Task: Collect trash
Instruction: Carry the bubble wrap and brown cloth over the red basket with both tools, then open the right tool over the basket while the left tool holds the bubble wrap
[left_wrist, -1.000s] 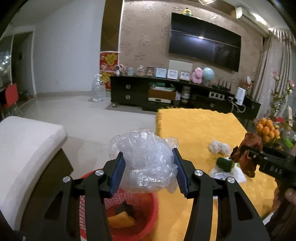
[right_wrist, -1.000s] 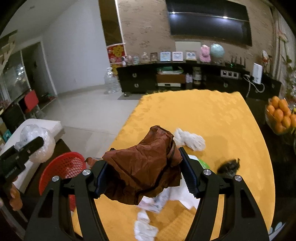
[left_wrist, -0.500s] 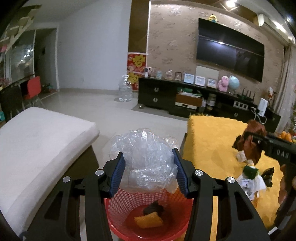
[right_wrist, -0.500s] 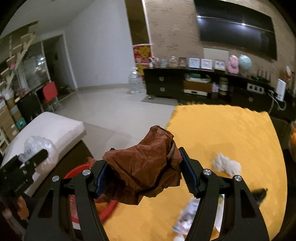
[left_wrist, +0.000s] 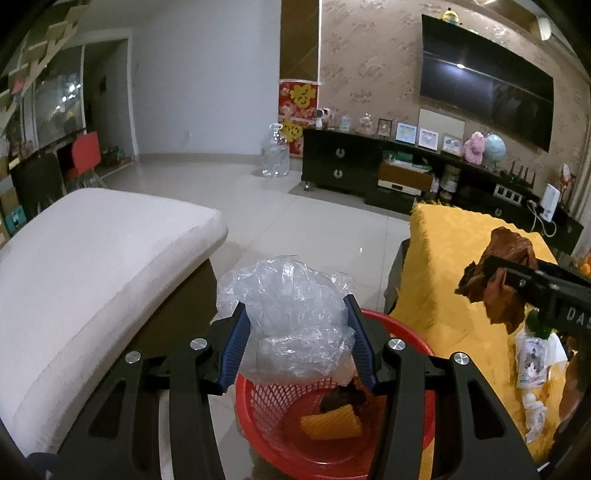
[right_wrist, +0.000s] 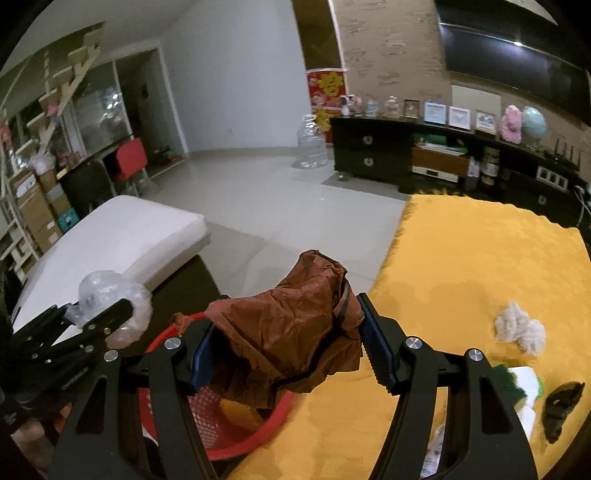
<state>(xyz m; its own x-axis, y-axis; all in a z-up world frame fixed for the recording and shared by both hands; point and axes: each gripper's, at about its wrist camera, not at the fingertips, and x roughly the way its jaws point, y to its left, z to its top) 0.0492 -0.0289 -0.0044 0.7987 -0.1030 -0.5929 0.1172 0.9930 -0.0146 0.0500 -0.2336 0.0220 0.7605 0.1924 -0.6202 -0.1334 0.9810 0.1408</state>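
A crumpled clear plastic bag (left_wrist: 295, 321) sits clamped between the blue pads of the left hand-held gripper (left_wrist: 297, 343), held in the air directly above a red mesh basket (left_wrist: 402, 332). The basket stands on the floor beside the desk's near corner and holds an orange ridged piece (left_wrist: 331, 426) and a dark scrap (left_wrist: 341, 398) on its bottom.

The right hand-held gripper (right_wrist: 291, 350) is closed on a crumpled brown bag (right_wrist: 291, 328), which hangs over the basket's rim (right_wrist: 236, 450) on the desk side. In the left wrist view this gripper and its brown load show at the right, above the desk's edge.

The desk (right_wrist: 480, 266) is covered with a yellow cloth. On it lie a wad of white tissue (right_wrist: 521, 328), a dark clip-like object (right_wrist: 561, 406), and a white wrapper with a green patch (right_wrist: 524, 384), all well apart from the basket.

To the left stands a white cushioned seat (left_wrist: 92, 251). Across the tiled floor (left_wrist: 295, 214) are a dark TV cabinet (left_wrist: 369, 170) and a wall-mounted television (left_wrist: 487, 81).
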